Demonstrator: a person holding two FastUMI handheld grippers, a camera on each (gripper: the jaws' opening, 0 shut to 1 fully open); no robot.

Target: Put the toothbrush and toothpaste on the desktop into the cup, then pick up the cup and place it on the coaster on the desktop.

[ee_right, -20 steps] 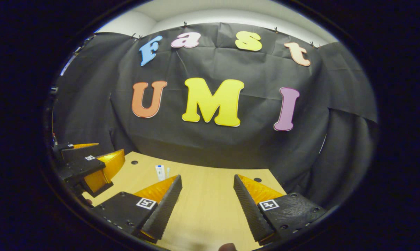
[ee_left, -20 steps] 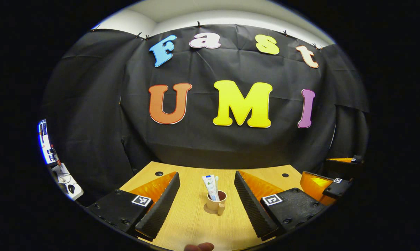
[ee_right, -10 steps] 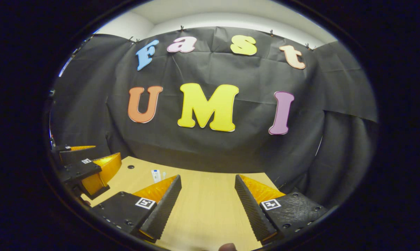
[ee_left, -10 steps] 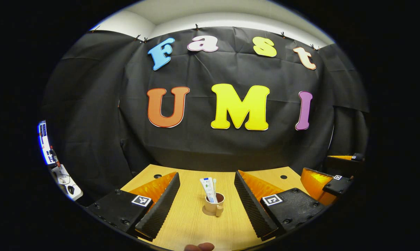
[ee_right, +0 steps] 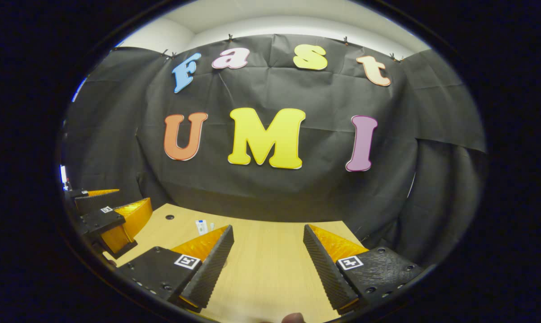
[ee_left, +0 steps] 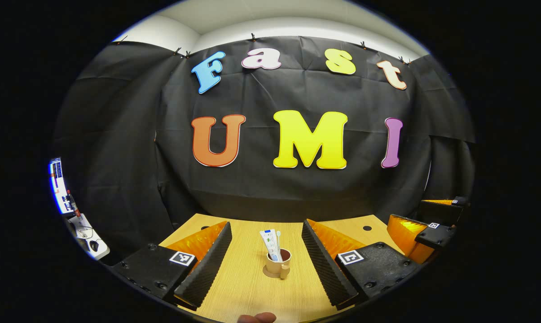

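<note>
The cup (ee_left: 278, 264) stands upright on the coaster (ee_left: 270, 272) near the middle of the tabletop (ee_left: 248, 287), with the toothpaste (ee_left: 270, 244) and the toothbrush (ee_left: 278, 240) both leaning out of its mouth, so the task looks finished or all but finished. In the left gripper view the left gripper (ee_left: 266, 262) sits back from the cup with its fingers spread wide, one on either side and well apart from it, holding nothing. The right gripper (ee_right: 266, 264) shows in its own view with fingers equally wide over bare wood, also empty; the tops of the toothpaste (ee_right: 201, 226) and toothbrush (ee_right: 211, 225) peek out beyond its left finger. The main risk now is a careless move: the cup lies straight ahead between the left fingers, so a forward drift or a sideways swing could clip the handle or the tall, top-heavy tube and tip the lot off the coaster. The tube leans rather than stands, so even a light knock might topple it out. Whether the cup is centred on the coaster is hard to tell.
</note>
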